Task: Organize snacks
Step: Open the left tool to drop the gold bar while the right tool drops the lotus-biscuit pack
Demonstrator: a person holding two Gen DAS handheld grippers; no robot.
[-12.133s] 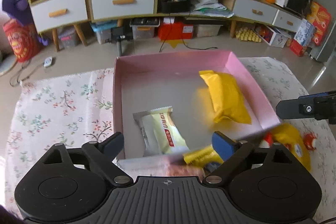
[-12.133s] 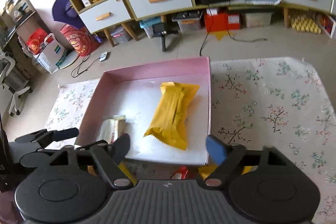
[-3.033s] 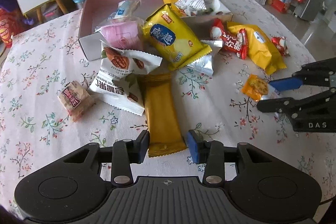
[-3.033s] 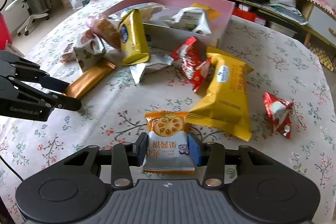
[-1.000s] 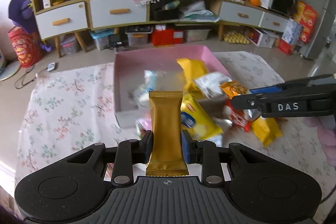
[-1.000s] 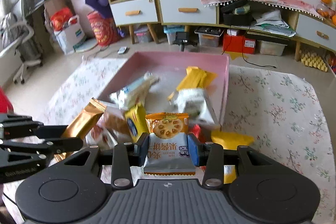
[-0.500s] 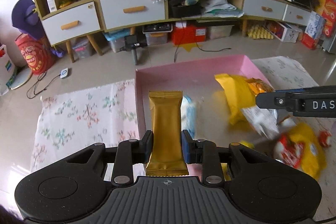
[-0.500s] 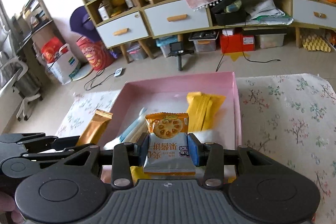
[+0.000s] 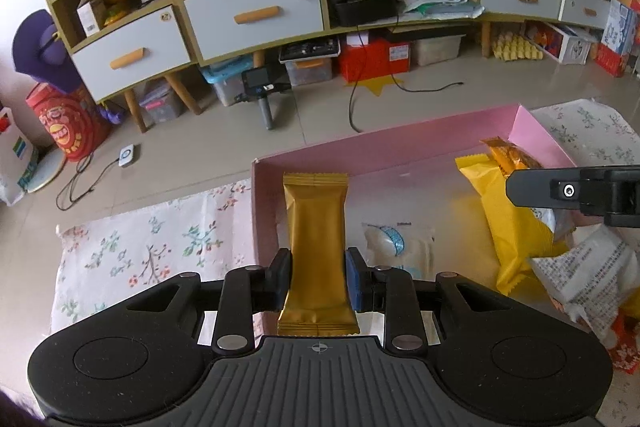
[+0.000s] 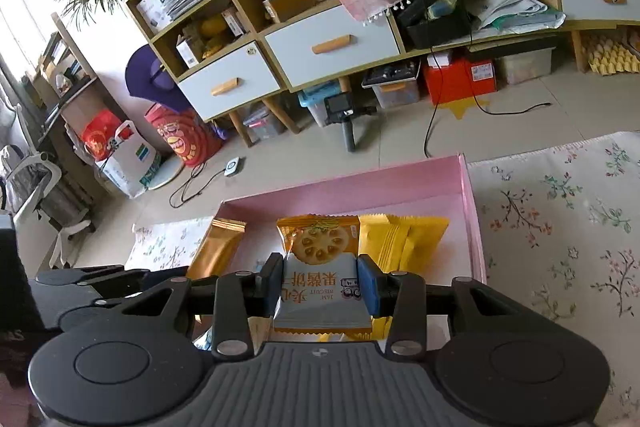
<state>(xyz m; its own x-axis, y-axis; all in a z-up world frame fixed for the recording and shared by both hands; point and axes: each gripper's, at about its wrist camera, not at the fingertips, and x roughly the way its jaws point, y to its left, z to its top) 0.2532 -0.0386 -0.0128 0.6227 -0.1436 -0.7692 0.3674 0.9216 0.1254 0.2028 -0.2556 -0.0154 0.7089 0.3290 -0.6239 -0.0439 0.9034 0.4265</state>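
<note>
We've got L gripper [image 9: 316, 281] clamped on gold bar pkt [image 9: 316, 247], R gripper [image 10: 322, 287] clamped on jam biscuit pkt [image 10: 320, 267], both held over pink box [image 9: 400, 151] w/ yellow bag [image 9: 508, 227] inside

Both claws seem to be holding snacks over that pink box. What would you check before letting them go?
1. Left claw grips the gold bar: ok.
2. Right claw grips the biscuit packet: ok.
3. Gold bar above the pink box: ok.
4. Biscuit packet above the box: ok.
5. Bare floor under the gold bar: ok.
6. Height above the box floor: cannot tell.
</note>
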